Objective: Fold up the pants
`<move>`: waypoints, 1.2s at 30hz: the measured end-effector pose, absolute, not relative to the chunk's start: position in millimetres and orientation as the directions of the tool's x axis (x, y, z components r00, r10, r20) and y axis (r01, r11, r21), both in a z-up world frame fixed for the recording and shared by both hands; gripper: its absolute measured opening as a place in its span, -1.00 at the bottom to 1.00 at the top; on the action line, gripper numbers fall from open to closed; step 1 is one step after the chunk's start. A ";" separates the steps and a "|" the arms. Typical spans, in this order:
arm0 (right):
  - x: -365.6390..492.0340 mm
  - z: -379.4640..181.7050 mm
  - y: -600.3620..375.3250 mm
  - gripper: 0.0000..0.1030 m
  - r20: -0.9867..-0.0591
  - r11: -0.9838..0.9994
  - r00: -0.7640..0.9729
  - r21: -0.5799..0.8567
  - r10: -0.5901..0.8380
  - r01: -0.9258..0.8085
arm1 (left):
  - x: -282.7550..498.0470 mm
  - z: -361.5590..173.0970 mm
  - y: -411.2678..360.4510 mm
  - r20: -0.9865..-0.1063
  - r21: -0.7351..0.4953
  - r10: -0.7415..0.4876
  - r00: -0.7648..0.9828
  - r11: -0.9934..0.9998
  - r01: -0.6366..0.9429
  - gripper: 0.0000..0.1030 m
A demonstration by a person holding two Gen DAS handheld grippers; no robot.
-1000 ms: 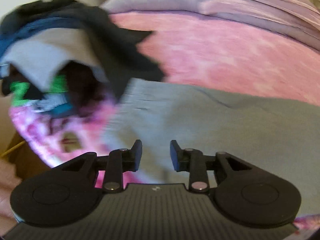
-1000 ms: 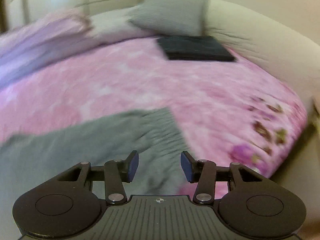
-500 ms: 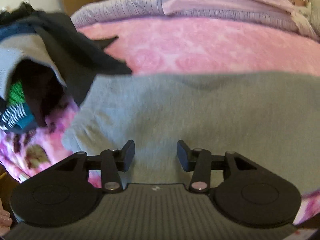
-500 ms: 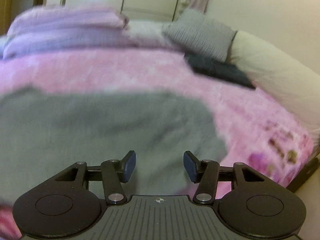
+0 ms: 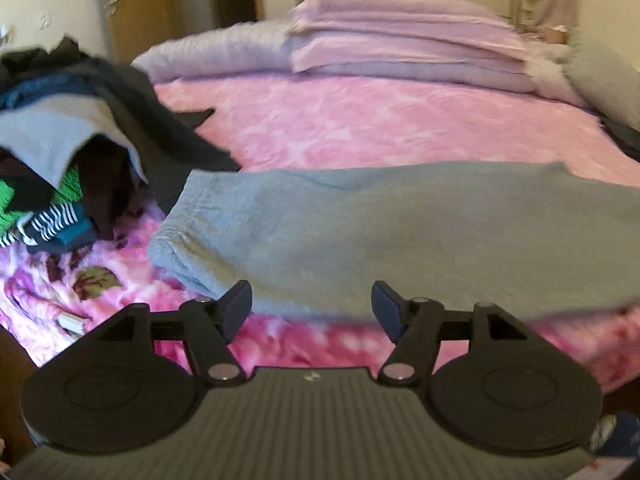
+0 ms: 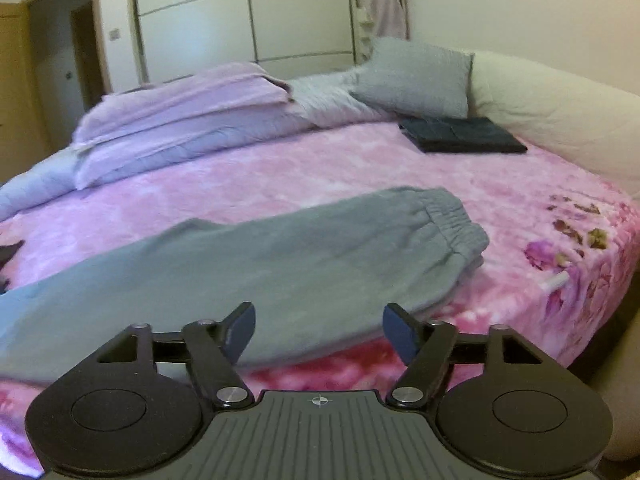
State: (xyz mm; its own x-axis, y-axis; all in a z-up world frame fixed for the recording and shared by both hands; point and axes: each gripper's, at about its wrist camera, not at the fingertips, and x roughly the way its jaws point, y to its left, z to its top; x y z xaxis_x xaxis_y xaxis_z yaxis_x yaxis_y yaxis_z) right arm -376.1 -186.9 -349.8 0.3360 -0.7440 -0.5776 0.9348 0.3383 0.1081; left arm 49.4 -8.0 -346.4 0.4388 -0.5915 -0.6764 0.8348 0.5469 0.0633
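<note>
Presently, taking the pink bedspread (image 6: 248, 184) as the landmark:

- Grey pants (image 5: 400, 236): lying flat and lengthwise along the near edge of the bedspread; the elastic waistband (image 6: 452, 216) is sitting toward the bedspread's flowered corner, and the gathered cuff end (image 5: 180, 236) is reaching toward the clothes heap.
- Left gripper (image 5: 311, 308): hovering just off the near edge of the bedspread, fingers spread wide and pinching nothing, with the pants lying beyond the tips.
- Right gripper (image 6: 319, 328): hovering at the same near edge, fingers likewise spread apart and holding nothing, pointing over the middle of the pants.
- Heap of unfolded clothes (image 5: 72, 140): piling up on the bedspread's end beyond the cuffs; dark, grey, green and striped pieces are showing.
- Folded lilac blankets (image 6: 180, 120): resting stacked along the far side of the bedspread.
- Dark folded garment (image 6: 460, 134): lying on the far corner of the bedspread, well apart from the pants.
- Grey pillow (image 6: 416, 76): leaning just behind the dark folded garment.
</note>
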 end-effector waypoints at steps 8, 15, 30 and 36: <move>-364.6 -335.6 -123.1 0.39 -0.592 0.452 0.414 0.092 -0.691 0.887 | -6.3 -325.4 35.1 -0.682 0.044 -0.627 0.376 0.477 0.878 0.44; -373.1 -337.7 -105.1 0.40 -0.600 0.446 0.409 0.096 -0.688 0.890 | -31.3 -318.9 35.0 -0.687 0.080 -0.633 0.357 0.422 0.903 0.44; -389.5 -343.9 -100.0 0.40 -0.630 0.332 0.318 0.100 -0.708 0.938 | -55.4 -330.0 -8.9 -0.712 0.115 -0.647 0.273 0.276 0.954 0.45; -390.3 -344.9 -101.3 0.40 -0.633 0.329 0.311 0.093 -0.709 0.940 | -59.4 -336.0 -10.0 -0.725 0.111 -0.639 0.258 0.261 0.959 0.45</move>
State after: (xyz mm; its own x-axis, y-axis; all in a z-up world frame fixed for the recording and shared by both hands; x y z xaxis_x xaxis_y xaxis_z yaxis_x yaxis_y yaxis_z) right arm -390.3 -101.3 -344.9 0.3107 -0.7089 -0.6332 0.9398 0.3286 0.0933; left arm -59.4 -10.0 -336.0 0.2576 -0.6386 -0.7252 0.9589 0.2612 0.1106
